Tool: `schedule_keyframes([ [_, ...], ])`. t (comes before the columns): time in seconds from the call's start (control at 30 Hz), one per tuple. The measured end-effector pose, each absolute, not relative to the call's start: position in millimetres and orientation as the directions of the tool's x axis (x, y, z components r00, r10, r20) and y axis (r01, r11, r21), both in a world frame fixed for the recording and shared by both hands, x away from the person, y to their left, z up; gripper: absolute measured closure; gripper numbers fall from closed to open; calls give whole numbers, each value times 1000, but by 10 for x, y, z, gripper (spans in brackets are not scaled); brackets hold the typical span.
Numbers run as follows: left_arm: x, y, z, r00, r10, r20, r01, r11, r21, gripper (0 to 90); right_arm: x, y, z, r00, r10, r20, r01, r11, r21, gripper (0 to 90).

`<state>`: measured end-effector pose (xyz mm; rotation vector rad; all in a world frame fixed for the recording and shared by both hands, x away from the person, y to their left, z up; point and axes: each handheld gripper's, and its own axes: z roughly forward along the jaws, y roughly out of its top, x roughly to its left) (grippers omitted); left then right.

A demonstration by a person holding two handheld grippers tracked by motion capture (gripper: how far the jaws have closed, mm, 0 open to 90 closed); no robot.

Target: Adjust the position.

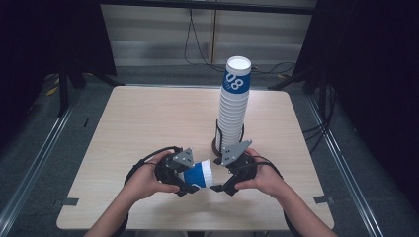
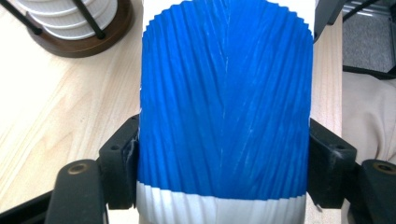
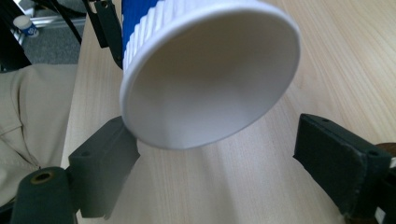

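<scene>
Two hand-held grippers meet over the near edge of the worktop in the high view: the left gripper grasps a blue-and-white paper cup lying on its side, rim toward the right gripper at 3 o'clock. A tall stack of cups stands in a wire holder at 12 o'clock from the hands.

In the left gripper view, the black jaws are clenched on the cup's ribbed blue wall, one pad on each flank near the base; the holder's wooden foot sits at 10 o'clock.

In the right gripper view, the jaws stand released and wide, the cup's open mouth hanging between and above them, touching neither pad clearly.

The cup looks light, thin-walled and easily crushed, its ribbing offering some friction; a gentle hold across the stiffer rolled rim or the base seems safest.
</scene>
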<state>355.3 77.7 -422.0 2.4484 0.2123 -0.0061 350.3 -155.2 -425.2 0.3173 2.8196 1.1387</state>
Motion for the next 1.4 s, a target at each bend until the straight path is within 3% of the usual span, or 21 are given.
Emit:
schedule_keyframes([
  [0.67, 3622, 904, -4289, 972, 169, -164, 235, -651, 722, 273, 3460, -1686, -4282, -959, 263, 105, 240, 555, 797, 128],
  [1.4, 3633, 927, -4368, 961, 155, -231, 277, -589, 759, 271, 3481, -1684, -4233, -953, 281, 117, 247, 489, 836, 127],
])
